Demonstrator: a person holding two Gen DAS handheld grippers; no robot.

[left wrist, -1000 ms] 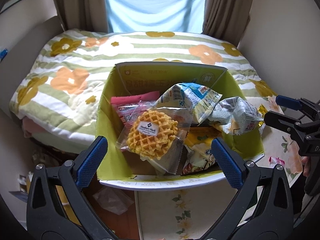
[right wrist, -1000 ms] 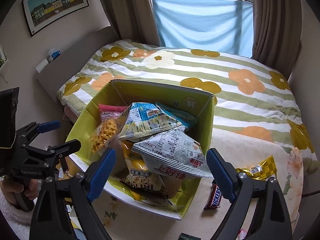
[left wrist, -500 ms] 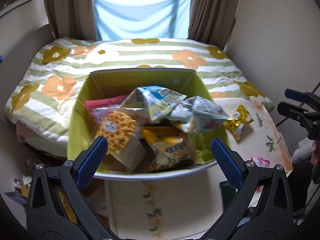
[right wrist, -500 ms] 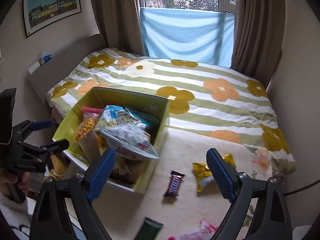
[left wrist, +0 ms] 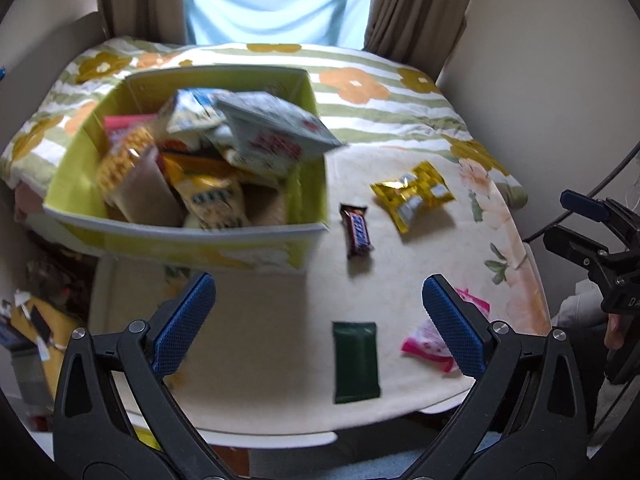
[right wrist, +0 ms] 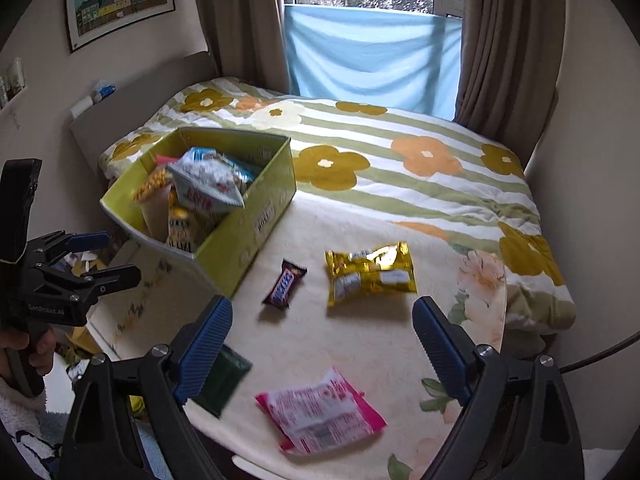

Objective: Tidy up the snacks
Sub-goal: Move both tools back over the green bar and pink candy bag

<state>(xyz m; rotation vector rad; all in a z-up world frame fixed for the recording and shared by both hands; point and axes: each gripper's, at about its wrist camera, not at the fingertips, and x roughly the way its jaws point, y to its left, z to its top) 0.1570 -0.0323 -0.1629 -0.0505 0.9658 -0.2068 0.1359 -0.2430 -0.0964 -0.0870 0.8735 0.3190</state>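
Note:
A lime-green cardboard box (left wrist: 192, 240) (right wrist: 256, 216) full of snack bags stands at the table's left end. Loose on the cream floral tablecloth lie a chocolate bar (left wrist: 357, 230) (right wrist: 285, 283), a gold packet (left wrist: 412, 194) (right wrist: 370, 274), a dark green packet (left wrist: 356, 362) (right wrist: 222, 376) and a pink packet (left wrist: 434, 340) (right wrist: 320, 414). My left gripper (left wrist: 318, 322) hovers open above the table's near edge, over the green packet. My right gripper (right wrist: 322, 344) is open too, above the pink packet. Neither holds anything.
A bed with a striped flower quilt (right wrist: 400, 160) lies behind the table, under a curtained window (right wrist: 372, 52). Clutter sits on the floor left of the table (left wrist: 36, 320). The table edge (left wrist: 280, 436) runs just ahead of my left gripper.
Both grippers drew back and to the right, away from the box. The box shifted left and farther off in both views, and the loose packets on the table came into sight.

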